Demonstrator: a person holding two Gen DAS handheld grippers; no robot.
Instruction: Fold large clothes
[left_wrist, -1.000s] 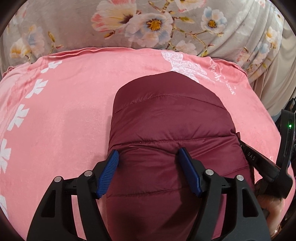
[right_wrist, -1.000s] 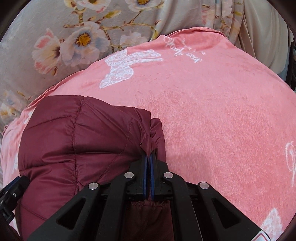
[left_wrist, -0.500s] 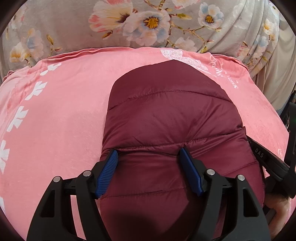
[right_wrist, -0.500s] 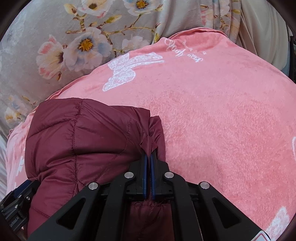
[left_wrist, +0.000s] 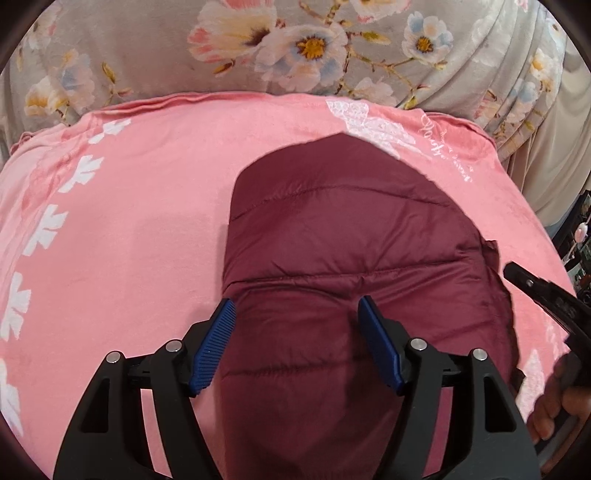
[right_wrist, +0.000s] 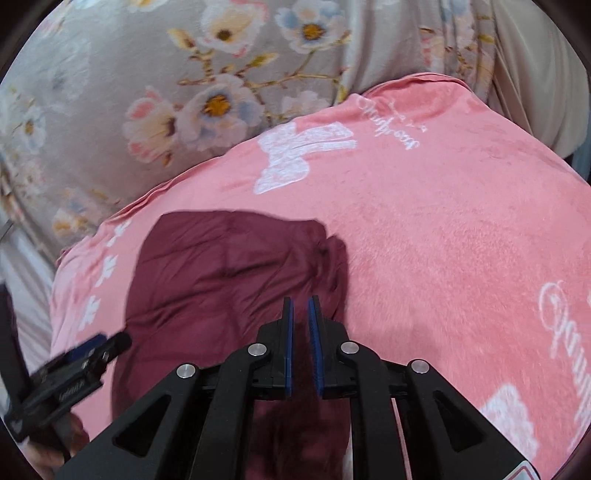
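Maroon quilted jacket folded on pink blanket; left gripper spread wide over it, grasping nothing; right gripper slightly parted, released, above jacket edge.

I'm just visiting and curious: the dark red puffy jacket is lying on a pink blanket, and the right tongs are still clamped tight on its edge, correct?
Not quite. The right wrist view shows the right tongs slightly parted, a gap between the blue pads, no fabric pinched. The dark red puffy jacket does lie on the pink blanket.
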